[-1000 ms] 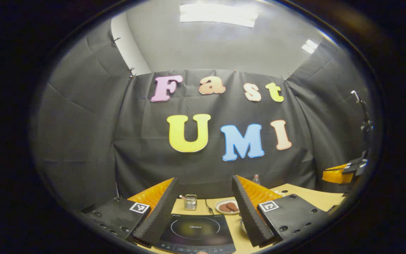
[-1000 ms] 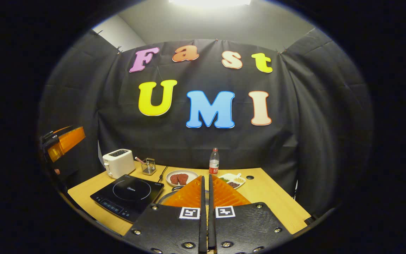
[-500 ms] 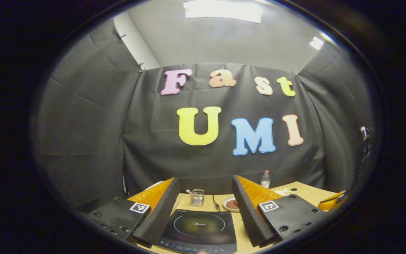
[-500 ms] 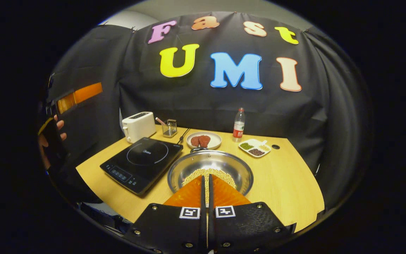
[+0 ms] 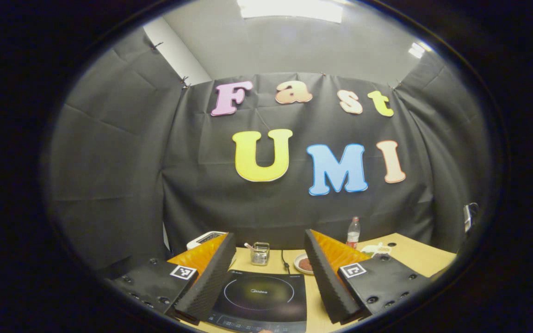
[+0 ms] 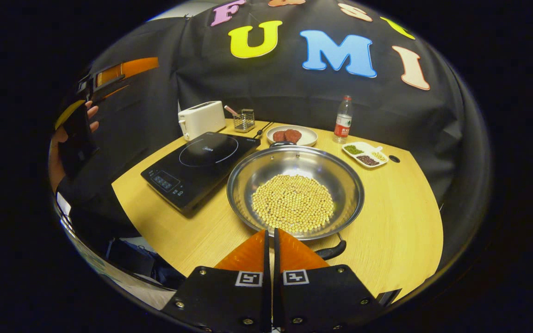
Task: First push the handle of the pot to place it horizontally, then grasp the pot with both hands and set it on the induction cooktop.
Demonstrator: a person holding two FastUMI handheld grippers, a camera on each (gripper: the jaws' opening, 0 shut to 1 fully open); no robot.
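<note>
Right gripper [image 6: 269,233] closed above pot [image 6: 295,192] (near handle [image 6: 331,252]); left gripper [image 5: 266,240] open over cooktop [image 5: 259,296]

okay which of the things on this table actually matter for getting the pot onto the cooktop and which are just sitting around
Needed: pot of beans, its handle, induction cooktop, right gripper, left gripper.

Lying about: toaster, wire holder, meat plate, water bottle, divided dish.

The left gripper view looks level, low over the cooktop [image 5: 259,296]; the right gripper view looks down from the table's [image 6: 400,222] near edge; both share the cooktop.
</note>
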